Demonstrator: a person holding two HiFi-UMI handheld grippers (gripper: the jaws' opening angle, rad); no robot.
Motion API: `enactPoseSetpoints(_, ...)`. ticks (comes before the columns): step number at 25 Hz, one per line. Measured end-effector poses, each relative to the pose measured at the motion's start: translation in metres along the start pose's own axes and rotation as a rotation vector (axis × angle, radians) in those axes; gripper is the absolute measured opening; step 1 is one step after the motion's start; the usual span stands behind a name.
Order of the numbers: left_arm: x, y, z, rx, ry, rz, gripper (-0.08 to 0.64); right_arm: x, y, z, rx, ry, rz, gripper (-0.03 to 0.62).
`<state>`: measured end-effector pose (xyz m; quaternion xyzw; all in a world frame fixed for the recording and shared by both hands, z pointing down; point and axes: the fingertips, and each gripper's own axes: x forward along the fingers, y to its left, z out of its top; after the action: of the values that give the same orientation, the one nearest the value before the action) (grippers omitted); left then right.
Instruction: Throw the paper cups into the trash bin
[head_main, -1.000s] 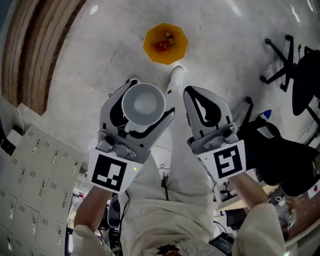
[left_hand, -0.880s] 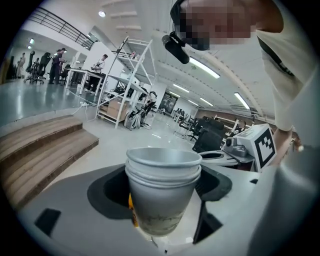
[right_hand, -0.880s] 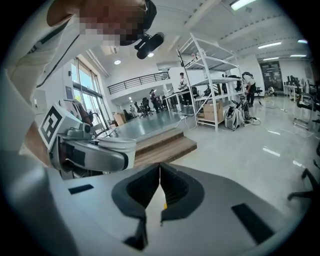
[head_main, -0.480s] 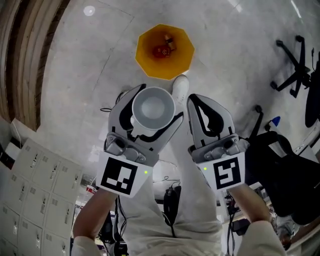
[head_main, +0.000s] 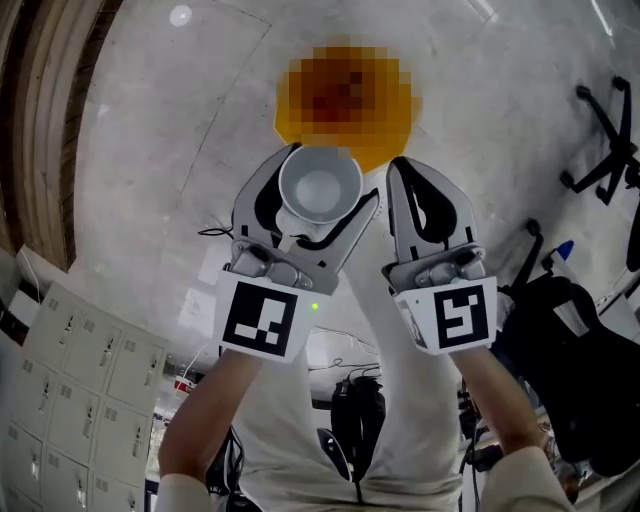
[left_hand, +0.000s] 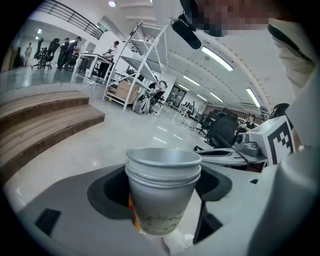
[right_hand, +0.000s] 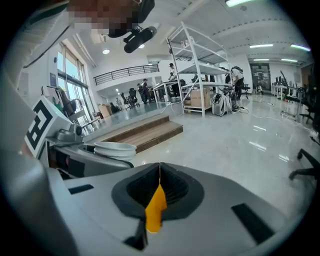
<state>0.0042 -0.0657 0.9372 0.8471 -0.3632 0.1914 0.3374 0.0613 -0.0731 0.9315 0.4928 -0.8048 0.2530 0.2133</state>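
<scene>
Cups: stacked paper cups (left_hand: 162, 192), upright, clamped between left gripper (head_main: 322, 190) fingers.
Right gripper (right_hand: 159, 172): fingers together, empty.
Trash bin (head_main: 345, 95): on the floor, just ahead of the cups; left gripper nearer.

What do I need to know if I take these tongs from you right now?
The left tongs are shut on a stack of white paper cups, held upright. The right tongs are shut and empty. The orange trash bin stands on the floor just ahead of both tongs, blurred over in the head view.
Done: cups picked up and carried to the bin.
Left: get the cups over the bin, then open the left tongs.
</scene>
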Motion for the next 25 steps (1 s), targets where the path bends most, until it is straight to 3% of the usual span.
enactPoseSetpoints(5, 0.021, 0.013, -0.012, -0.041, -0.005, 0.01, 0.371, 0.021, -0.008, -0.022, 0.005, 0.03, -0.022, 0.008)
enactPoseSetpoints(14, 0.068, 0.047, -0.041, -0.088, 0.073, 0.05, 0.371, 0.062, -0.021, -0.07, 0.013, 0.138, -0.023, 0.008)
enactPoseSetpoints(20, 0.086, 0.064, -0.059, -0.207, 0.151, 0.071, 0.371, 0.086, -0.028, -0.092, 0.056, 0.197, -0.034, 0.008)
enactPoseSetpoints(25, 0.102, 0.068, -0.068, -0.256, 0.218, 0.087, 0.373, 0.093, -0.034, -0.104, 0.126, 0.246, -0.021, 0.008)
